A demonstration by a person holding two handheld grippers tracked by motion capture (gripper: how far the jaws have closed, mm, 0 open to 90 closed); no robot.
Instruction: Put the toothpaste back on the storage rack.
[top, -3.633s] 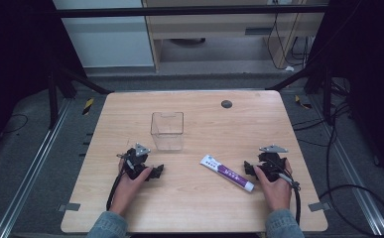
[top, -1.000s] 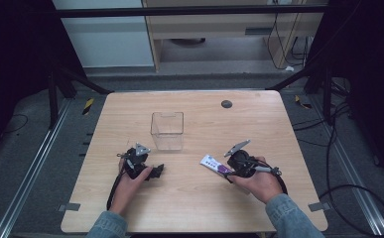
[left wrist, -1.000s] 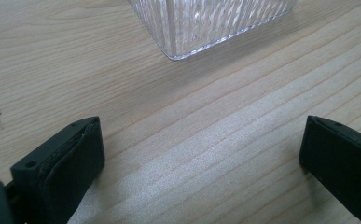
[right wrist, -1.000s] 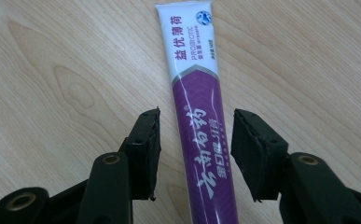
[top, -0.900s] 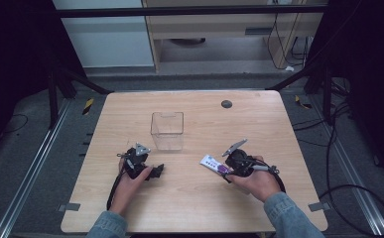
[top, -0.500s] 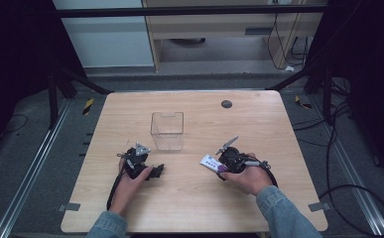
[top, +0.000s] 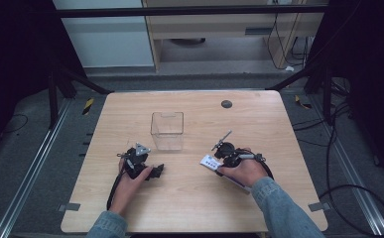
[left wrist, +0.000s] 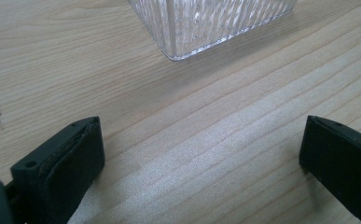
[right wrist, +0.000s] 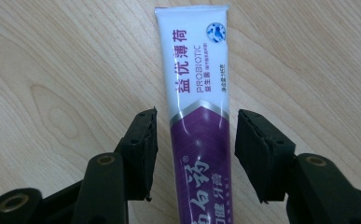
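Your right gripper (right wrist: 194, 154) straddles the toothpaste tube (right wrist: 197, 121) on the bench (right wrist: 52, 60), jaws clear of it; your left gripper (left wrist: 201, 154) gapes wide.

The toothpaste tube (right wrist: 199, 116) between my right tongs (right wrist: 194, 154) is white at its flat end and purple lower down, with purple lettering and a small blue emblem. My tongs are black. The box (top: 167, 130) is clear and ribbed; the worktop (top: 259, 119) is pale wood grain.
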